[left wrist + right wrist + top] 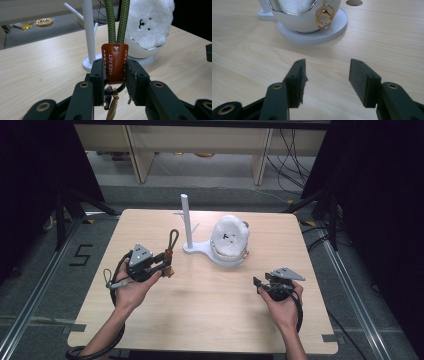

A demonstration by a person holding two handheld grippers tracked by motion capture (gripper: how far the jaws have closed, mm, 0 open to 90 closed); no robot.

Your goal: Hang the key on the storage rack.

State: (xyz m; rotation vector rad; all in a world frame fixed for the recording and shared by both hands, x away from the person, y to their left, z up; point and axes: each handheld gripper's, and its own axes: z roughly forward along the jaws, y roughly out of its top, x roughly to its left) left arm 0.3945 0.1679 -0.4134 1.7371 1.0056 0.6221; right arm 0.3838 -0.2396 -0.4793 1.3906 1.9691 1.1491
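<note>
- Gripping a brown leather-tabbed green cord keychain (171, 247), the left gripper (167, 265) sits near the white peg stand (186, 222) in the high view.
- Left gripper view: jaws closed on the leather tab (114, 62); fluffy white toy (148, 21) behind.
- Right gripper view: right gripper (327, 75) spread wide, empty, above the wooden table (244, 45), facing gold rings (324, 16).

Light wood-grain bench (200, 310), corners rounded. White stand (192, 245) with upright post seated on it toward 12 o'clock; its round base (312, 35) carries a white bowl (304, 22). Small notch (354, 2) seen in the surface beyond.
</note>
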